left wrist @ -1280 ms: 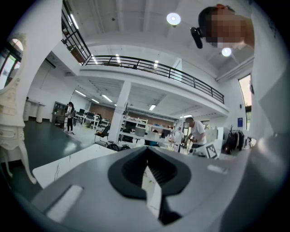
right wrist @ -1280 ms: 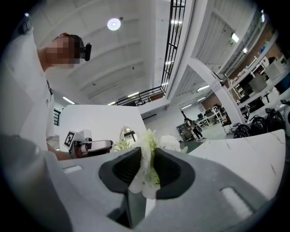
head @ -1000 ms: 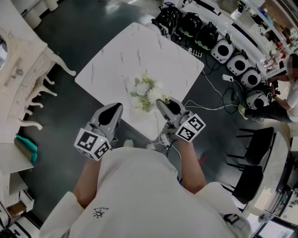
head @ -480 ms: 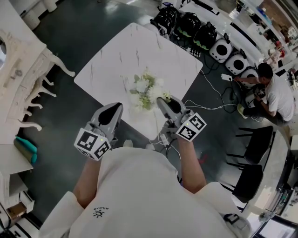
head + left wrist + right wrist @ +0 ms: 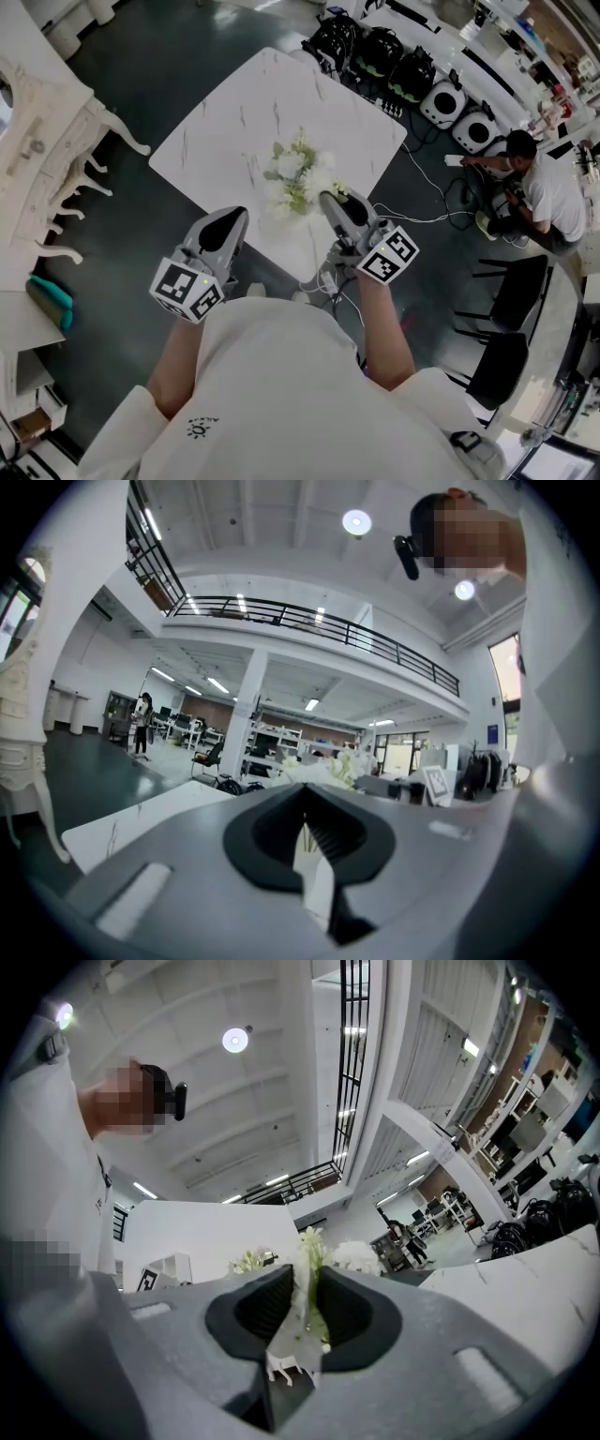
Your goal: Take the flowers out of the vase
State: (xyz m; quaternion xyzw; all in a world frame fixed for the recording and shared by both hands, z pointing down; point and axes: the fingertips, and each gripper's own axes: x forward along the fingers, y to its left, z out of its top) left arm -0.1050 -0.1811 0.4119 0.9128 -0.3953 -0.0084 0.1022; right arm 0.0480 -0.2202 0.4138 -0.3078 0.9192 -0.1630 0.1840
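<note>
Raised slightly since a second ago, the right gripper is clenched on the stems of the white flower bunch, which has climbed with it. Beside it the left gripper points level, its jaws pressed together on nothing. The blooms spread just past the right jaws, over the near part of the white marble table. Farther off, a person crouches on the dark floor.

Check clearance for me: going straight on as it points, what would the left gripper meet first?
Probably the flowers, just beyond the left gripper in its own view; depth is unclear, so it might pass beside them.
</note>
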